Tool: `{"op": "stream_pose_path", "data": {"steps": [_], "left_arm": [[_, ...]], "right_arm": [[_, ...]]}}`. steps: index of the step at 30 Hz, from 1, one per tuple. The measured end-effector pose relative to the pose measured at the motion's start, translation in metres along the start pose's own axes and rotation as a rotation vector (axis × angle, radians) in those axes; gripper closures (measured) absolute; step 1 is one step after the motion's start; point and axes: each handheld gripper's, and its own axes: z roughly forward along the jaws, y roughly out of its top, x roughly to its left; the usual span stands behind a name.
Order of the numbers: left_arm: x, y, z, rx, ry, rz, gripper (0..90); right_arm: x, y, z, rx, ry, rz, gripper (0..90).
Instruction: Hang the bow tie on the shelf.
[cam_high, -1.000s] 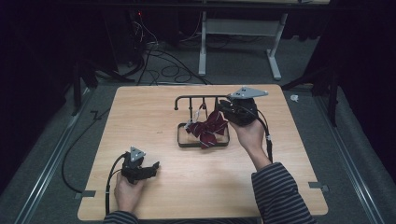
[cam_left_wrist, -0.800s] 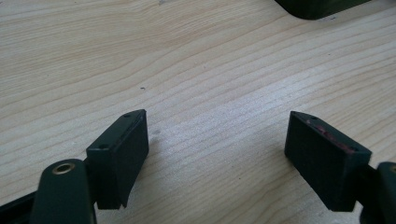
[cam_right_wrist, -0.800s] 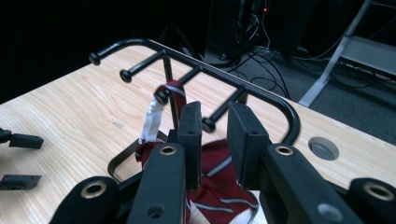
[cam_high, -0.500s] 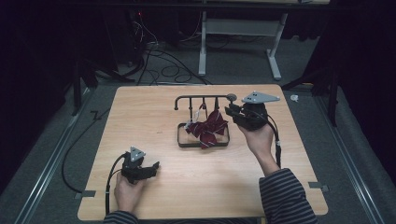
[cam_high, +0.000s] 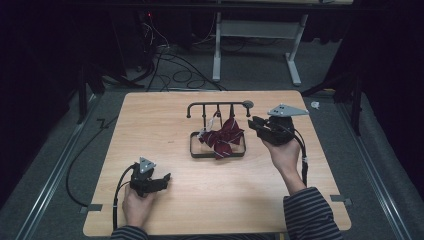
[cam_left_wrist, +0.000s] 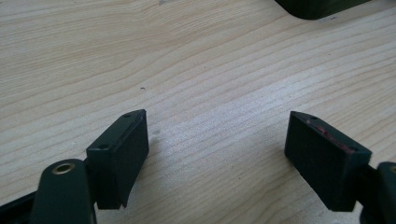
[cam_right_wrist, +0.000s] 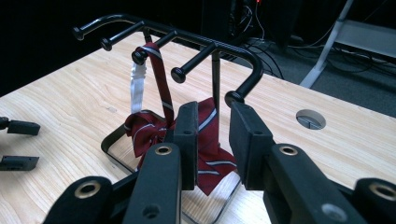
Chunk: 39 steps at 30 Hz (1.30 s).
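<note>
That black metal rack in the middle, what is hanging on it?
A dark red striped bow tie hangs by its strap from one peg of the rack, drooping into the base frame. Its folds hide part of the base.

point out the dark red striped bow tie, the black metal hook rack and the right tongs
dark red striped bow tie (cam_high: 222, 137), high view, on its knotted middle
black metal hook rack (cam_right_wrist: 212, 50), right gripper view, on its top bar
right tongs (cam_high: 254, 124), high view, between the tips

A wooden table (cam_high: 165, 125) fills the middle of the frame. At its centre stands a black hook rack (cam_high: 218, 106) with a maroon striped tie (cam_high: 222, 138) heaped on its base. Right gripper (cam_high: 256, 125) just beside the rack; left gripper (cam_high: 163, 179) lower left.
</note>
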Motion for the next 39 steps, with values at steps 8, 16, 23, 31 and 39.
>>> {"op": "stream_pose_path", "data": {"steps": [8, 16, 23, 31, 39], "left_arm": [[0.0, 0.0, 0.0, 0.0, 0.0, 0.0, 22.3], [0.0, 0.0, 0.0, 0.0, 0.0, 0.0, 22.3], [0.0, 0.0, 0.0, 0.0, 0.0, 0.0, 22.3], [0.0, 0.0, 0.0, 0.0, 0.0, -0.001, 22.3], [0.0, 0.0, 0.0, 0.0, 0.0, -0.001, 22.3]], "right_arm": [[-0.004, -0.004, -0.007, -0.006, 0.001, 0.019, 73.9], [-0.009, -0.01, -0.016, -0.01, -0.005, 0.031, 73.1], [-0.013, -0.014, -0.024, -0.018, -0.007, 0.04, 72.2], [-0.017, -0.021, -0.033, -0.025, -0.015, 0.06, 72.0], [-0.021, -0.03, -0.041, -0.031, -0.026, 0.079, 71.9]]}}
